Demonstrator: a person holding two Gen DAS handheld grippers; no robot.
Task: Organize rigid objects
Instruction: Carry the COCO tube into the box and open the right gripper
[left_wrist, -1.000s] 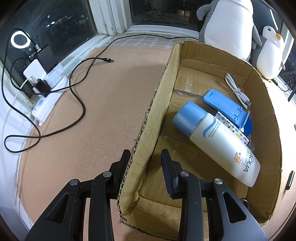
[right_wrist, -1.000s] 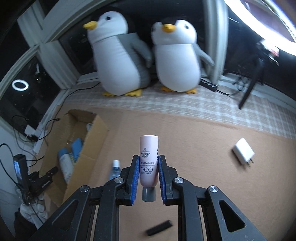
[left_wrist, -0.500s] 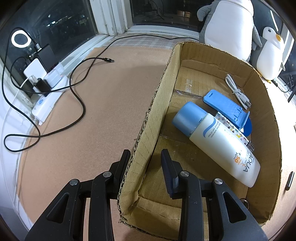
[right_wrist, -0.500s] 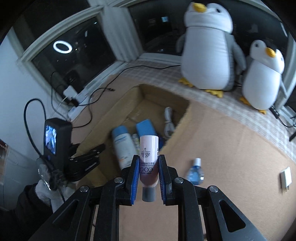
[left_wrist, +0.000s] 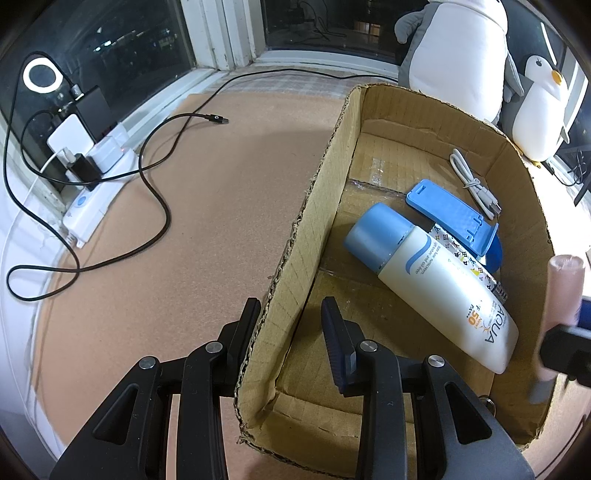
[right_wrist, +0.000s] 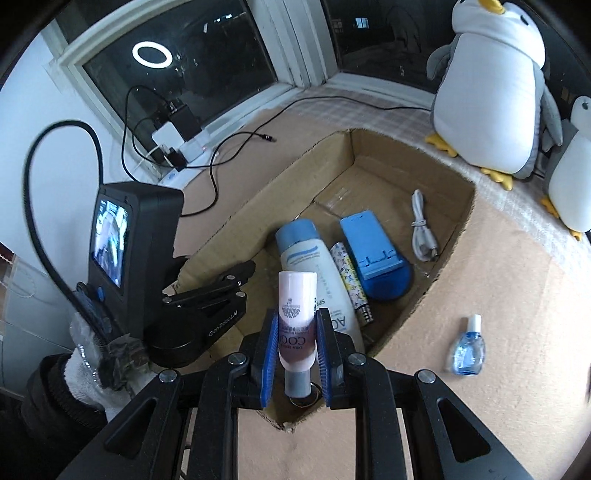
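The left tool (left_wrist: 291, 314) pinches the box (left_wrist: 325, 177) wall to steady it. The right tool (right_wrist: 295, 347) clamps the pink tube (right_wrist: 297, 317) above the near end, ready to drop it in.

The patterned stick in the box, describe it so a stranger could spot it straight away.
Find the open cardboard box in front of the plush penguins. On its floor, between the big white sunscreen bottle and the blue plastic stand, lies the slim patterned stick. It alone is white with small multicoloured prints and a checkered end.
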